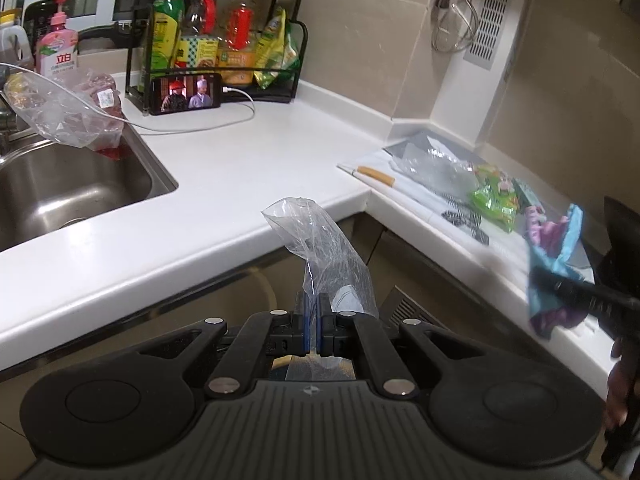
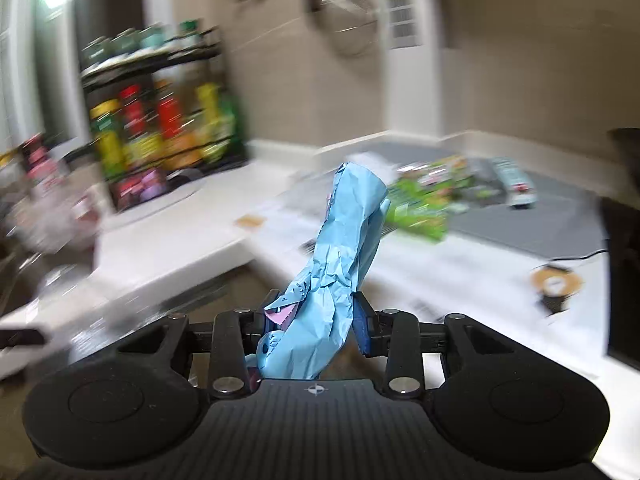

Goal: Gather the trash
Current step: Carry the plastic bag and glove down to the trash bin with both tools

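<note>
The left gripper [image 1: 311, 312] was pinched nearly closed on a clear plastic bag [image 1: 320, 256], which stood up from between the blue pads, crumpled and see-through, with nothing visible inside it. The right gripper [image 2: 316, 320] was clamped around a crumpled blue wrapper [image 2: 340, 264] with a pink scrap showing at its lower left; the same wrapper appeared at about 3 o'clock in the left wrist view, held off the counter edge. The right wrist view was heavily blurred. More trash lay on the white countertop [image 1: 240, 168] toward 2 o'clock in the left view: a green snack packet [image 1: 496, 200], a second clear plastic film [image 1: 436, 168] just beyond it, and a cigarette [image 1: 376, 175] near the counter's inner corner. At 9 o'clock sat a steel sink [image 1: 60, 192]; its basin looked bare from this angle, while a clear bag holding something reddish [image 1: 80, 116] hung over its far rim. At 12 o'clock a black wire rack [image 1: 216, 40] held several bottles with yellow, red and orange labels plus green packets, and a phone [image 1: 186, 93] with a lit screen leaned against its front, a white cable trailing from it. A pink pump bottle [image 1: 56, 44] stood at 10 o'clock behind the sink.
</note>
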A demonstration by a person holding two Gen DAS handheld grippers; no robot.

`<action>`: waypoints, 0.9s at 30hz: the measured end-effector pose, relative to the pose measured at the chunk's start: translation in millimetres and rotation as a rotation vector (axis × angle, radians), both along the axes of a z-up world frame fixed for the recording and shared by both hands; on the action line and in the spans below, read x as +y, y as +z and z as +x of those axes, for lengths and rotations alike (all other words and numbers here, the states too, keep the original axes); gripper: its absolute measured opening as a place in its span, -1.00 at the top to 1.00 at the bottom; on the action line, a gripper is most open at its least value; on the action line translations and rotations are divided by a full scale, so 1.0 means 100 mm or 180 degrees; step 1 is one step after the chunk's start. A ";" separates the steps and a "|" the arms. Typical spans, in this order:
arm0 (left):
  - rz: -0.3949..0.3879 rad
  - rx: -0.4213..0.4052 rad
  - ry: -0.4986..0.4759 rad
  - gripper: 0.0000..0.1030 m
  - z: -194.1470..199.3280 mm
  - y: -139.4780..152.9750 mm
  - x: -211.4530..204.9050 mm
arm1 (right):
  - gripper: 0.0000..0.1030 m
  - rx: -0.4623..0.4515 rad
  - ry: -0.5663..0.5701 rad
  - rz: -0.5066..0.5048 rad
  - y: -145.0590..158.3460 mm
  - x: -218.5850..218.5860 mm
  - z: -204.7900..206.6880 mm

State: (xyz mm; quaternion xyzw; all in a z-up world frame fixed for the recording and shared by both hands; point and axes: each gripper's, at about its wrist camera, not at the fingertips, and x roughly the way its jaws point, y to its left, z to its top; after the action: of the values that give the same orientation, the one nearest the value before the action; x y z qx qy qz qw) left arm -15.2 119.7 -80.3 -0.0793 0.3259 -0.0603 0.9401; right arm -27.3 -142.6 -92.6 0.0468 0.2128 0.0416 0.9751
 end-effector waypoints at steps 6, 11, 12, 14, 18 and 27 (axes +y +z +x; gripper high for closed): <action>0.0101 0.0149 -0.0009 0.96 0.04 -0.15 -0.10 | 0.23 0.0383 0.0352 -0.0013 -0.33 0.31 0.01; 0.0204 0.0438 -0.0035 0.96 0.17 -0.40 -0.20 | 0.23 0.0607 0.0472 -0.0187 -0.65 0.46 0.03; 0.0236 0.0498 -0.0039 0.96 0.20 -0.46 -0.23 | 0.23 0.0665 0.0491 -0.0177 -0.70 0.48 0.03; 0.0293 0.0590 -0.0069 0.96 0.24 -0.56 -0.26 | 0.23 0.0803 0.0528 -0.0121 -0.78 0.52 0.09; 0.0376 0.0721 -0.0103 0.95 0.28 -0.72 -0.33 | 0.23 0.0980 0.0555 -0.0177 -0.87 0.57 0.17; 0.0414 0.0964 -0.0147 0.95 0.38 -0.96 -0.37 | 0.23 0.1168 0.0717 -0.0401 -1.07 0.74 0.28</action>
State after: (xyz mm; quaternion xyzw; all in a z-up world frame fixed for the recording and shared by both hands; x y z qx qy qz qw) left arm 22.6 82.3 -176.4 -0.0189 0.4689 -0.0480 0.8817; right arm 0.2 -68.7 -199.5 -0.0315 0.3927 0.1276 0.9102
